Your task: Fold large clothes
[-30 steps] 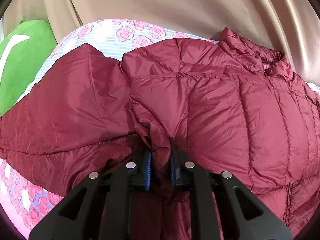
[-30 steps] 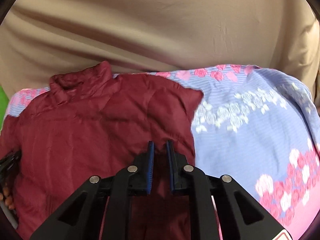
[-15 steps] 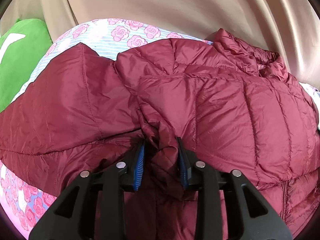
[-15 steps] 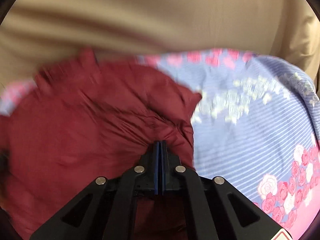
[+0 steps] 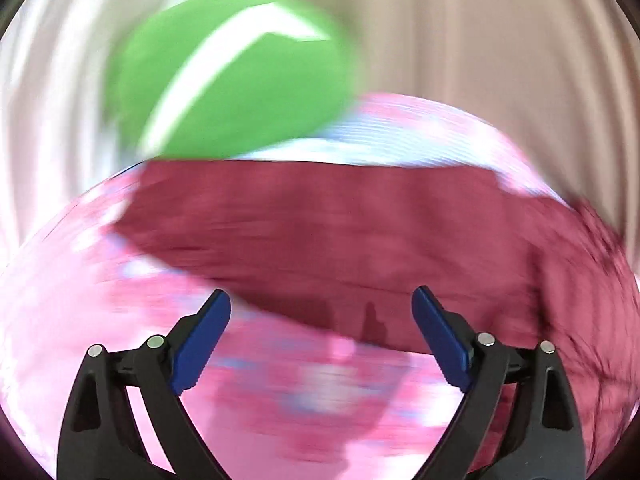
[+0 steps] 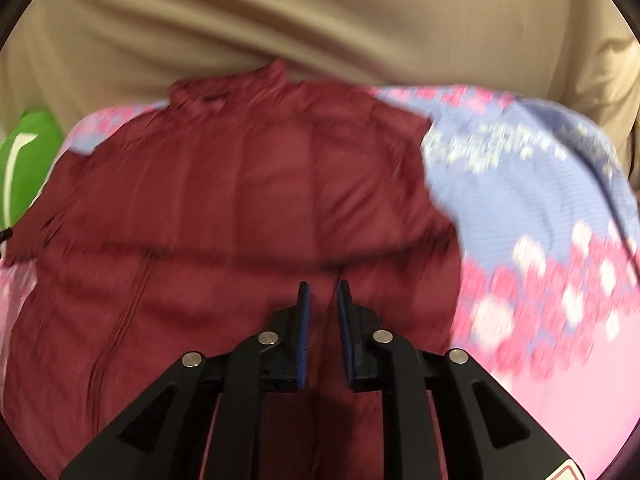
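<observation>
Left wrist view is super smeared with motion blur, so take the details loosely. The left claw point(image 5: 320, 312) has its two blue-padded fingers point(image 5: 200, 344) spread wide apart with nothing between them. Past the tips there's a long stretch of the maroon puffer jacket point(image 5: 360, 232) lying across the floral bedsheet point(image 5: 80, 320), looks like a sleeve or side panel running left to right. The pink part of the sheet shows between and below the fingers. Behind the jacket there's a green pillow point(image 5: 240, 72) with a white stripe on it, and a beige curtain point(image 5: 500, 40) hangs at the back.

Right wrist view is a bit clearer. The right claw point(image 6: 323, 292) has its fingers close together but with a narrow gap showing between the blue pads point(image 6: 304, 332). Can't see any fabric pinched in there; the tips sit just over the lower part of the jacket point(image 6: 240, 200). The jacket lies spread on the bedsheet point(image 6: 540, 208) with its collar at the far end, near the curtain point(image 6: 320, 12). Blue and pink sheet is bare off to the right, and the green pillow point(image 6: 24, 160) peeks in at the left edge.
</observation>
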`<action>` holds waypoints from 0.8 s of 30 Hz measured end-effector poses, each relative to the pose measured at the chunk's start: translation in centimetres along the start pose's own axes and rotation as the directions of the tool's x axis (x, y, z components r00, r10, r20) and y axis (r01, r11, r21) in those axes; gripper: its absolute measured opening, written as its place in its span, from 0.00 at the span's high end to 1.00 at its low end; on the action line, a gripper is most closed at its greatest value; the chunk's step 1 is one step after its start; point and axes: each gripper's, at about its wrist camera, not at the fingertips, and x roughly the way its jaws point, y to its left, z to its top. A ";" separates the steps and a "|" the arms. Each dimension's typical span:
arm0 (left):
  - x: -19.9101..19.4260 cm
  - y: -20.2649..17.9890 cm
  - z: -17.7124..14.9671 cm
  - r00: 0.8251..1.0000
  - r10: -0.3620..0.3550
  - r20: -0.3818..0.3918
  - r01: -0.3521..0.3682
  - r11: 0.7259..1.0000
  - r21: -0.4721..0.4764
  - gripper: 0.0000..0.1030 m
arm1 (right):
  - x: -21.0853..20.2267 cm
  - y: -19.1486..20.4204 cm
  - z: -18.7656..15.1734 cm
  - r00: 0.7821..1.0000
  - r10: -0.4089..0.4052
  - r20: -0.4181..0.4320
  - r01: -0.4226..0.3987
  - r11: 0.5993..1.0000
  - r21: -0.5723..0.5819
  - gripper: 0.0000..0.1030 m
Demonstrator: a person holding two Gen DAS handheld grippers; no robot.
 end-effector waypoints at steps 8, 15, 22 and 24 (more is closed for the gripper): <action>4.6 15.6 2.9 0.996 0.039 -0.075 -0.065 0.926 -0.373 0.14 | -1.3 2.1 -5.3 1.000 -0.011 -0.007 0.011 0.999 -0.041 0.72; 7.7 15.2 4.2 0.992 -0.091 -0.088 0.050 0.917 -0.396 0.85 | -1.0 2.0 -6.1 1.000 -0.019 -0.016 0.019 1.000 -0.006 0.70; -0.1 3.9 7.1 0.989 -0.126 0.078 0.133 0.987 -0.085 0.99 | -0.9 2.0 -6.3 1.000 -0.021 -0.018 0.022 1.000 0.011 0.69; -4.4 -1.9 7.6 0.969 -0.206 0.133 0.202 0.978 0.041 1.00 | -0.8 2.0 -6.3 1.000 -0.018 -0.019 0.019 1.000 0.015 0.68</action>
